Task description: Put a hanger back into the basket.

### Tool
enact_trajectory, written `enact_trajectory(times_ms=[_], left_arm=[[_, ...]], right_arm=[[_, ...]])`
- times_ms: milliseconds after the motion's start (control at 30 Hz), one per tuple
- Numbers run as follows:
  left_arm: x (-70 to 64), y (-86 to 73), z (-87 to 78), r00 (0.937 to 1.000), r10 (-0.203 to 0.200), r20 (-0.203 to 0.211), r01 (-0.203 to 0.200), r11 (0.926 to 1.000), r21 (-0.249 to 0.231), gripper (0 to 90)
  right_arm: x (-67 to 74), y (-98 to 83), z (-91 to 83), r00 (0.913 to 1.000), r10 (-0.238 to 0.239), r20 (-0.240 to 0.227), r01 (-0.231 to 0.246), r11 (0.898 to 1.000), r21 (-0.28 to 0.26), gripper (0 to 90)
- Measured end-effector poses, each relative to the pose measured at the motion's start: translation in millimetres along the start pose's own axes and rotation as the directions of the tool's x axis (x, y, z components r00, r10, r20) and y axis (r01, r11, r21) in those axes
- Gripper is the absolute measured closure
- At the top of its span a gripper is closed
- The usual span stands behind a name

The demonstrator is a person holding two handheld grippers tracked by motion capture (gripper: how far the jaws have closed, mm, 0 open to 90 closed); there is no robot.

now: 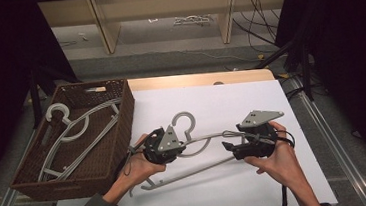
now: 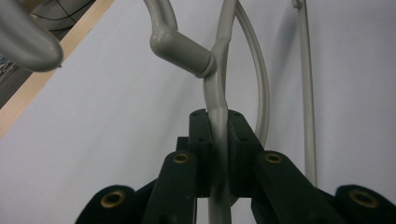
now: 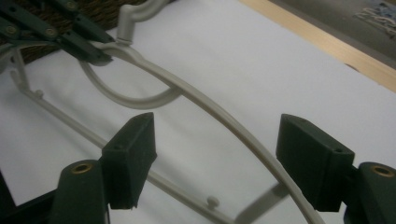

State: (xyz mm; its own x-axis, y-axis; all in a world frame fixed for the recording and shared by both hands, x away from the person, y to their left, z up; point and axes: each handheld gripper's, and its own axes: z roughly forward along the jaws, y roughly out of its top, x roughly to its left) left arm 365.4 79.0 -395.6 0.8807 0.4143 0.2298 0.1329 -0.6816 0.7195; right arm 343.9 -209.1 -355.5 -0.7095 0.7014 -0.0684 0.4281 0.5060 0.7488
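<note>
Gripping the hanger near its hook, the left hand-held gripper carries it alone, the right hand-held gripper released, so it could swing at centre frame.

No legible text, labels or numbers anywhere.

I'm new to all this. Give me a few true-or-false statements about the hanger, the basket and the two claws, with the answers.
1. The left claw is shut on the grey hanger. True.
2. The right claw also clamps the hanger. False: its jaws stand open, the hanger's arm between them unpressed.
3. The wicker basket holds more hangers. True.
4. The basket sits at the table's right. False: it is at the left.
</note>
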Motion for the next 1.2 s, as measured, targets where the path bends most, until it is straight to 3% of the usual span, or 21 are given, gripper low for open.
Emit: enact_trajectory(times_ms=[167, 200, 233, 267, 400, 467, 633, 667, 867, 1033, 1200], left_arm=[[5.6, -2.9, -9.9, 0.9992, -0.037, -0.014, 0.037, 0.9993, 0.002, 82.1], [6.3, -4.2, -13.8, 0.9979, -0.063, -0.014, 0.063, 0.998, -0.01, 82.1], [6.3, -4.2, -13.8, 0.9979, -0.063, -0.014, 0.063, 0.998, -0.01, 82.1], [7.4, -5.3, -17.0, 0.9968, -0.079, -0.007, 0.079, 0.9967, -0.019, 82.1], [10.2, -8.3, -31.8, 0.99, -0.14, 0.019, 0.141, 0.9889, -0.047, 82.1], [11.1, -8.4, -36.1, 0.989, -0.147, 0.018, 0.147, 0.9875, -0.056, 82.1], [14.7, -7.9, -51.4, 0.9856, -0.169, 0.012, 0.169, 0.9822, -0.081, 82.1], [17.1, -7.0, -58.2, 0.9849, -0.173, 0.01, 0.173, 0.9806, -0.092, 82.1], [23.8, -5.0, -73.2, 0.9802, -0.198, 0.001, 0.197, 0.9741, -0.111, 82.1], [27.0, -4.2, -80.1, 0.9787, -0.205, 0.006, 0.204, 0.9715, -0.12, 82.0], [31.8, -3.0, -87.8, 0.9727, -0.231, 0.023, 0.232, 0.9622, -0.143, 82.0]], right_arm=[[-3.8, -6.8, -1.5, 0.9981, 0.058, 0.019, -0.057, 0.997, -0.056, 27.4], [-6.8, -10.8, -1.7, 0.9965, 0.079, 0.028, -0.076, 0.992, -0.097, 25.7], [-6.8, -10.8, -1.7, 0.9965, 0.079, 0.028, -0.076, 0.992, -0.097, 25.7], [-8.1, -15.0, -3.1, 0.9929, 0.115, 0.029, -0.111, 0.986, -0.125, 25.1], [-12.0, -26.1, -2.1, 0.9876, 0.153, 0.036, -0.144, 0.974, -0.173, 22.8], [-12.3, -31.1, 0.4, 0.9857, 0.165, 0.035, -0.156, 0.97, -0.188, 22.7], [-12.5, -38.1, 2.1, 0.982, 0.185, 0.04, -0.174, 0.967, -0.186, 21.6], [-12.1, -39.9, 4.0, 0.9835, 0.176, 0.041, -0.164, 0.965, -0.206, 21.6], [-10.1, -44.5, 4.7, 0.9844, 0.171, 0.041, -0.16, 0.968, -0.196, 21.0], [-8.3, -48.9, 5.6, 0.9816, 0.186, 0.044, -0.175, 0.967, -0.185, 21.0], [-8.4, -53.7, 6.1, 0.9811, 0.188, 0.044, -0.177, 0.966, -0.188, 20.9]])
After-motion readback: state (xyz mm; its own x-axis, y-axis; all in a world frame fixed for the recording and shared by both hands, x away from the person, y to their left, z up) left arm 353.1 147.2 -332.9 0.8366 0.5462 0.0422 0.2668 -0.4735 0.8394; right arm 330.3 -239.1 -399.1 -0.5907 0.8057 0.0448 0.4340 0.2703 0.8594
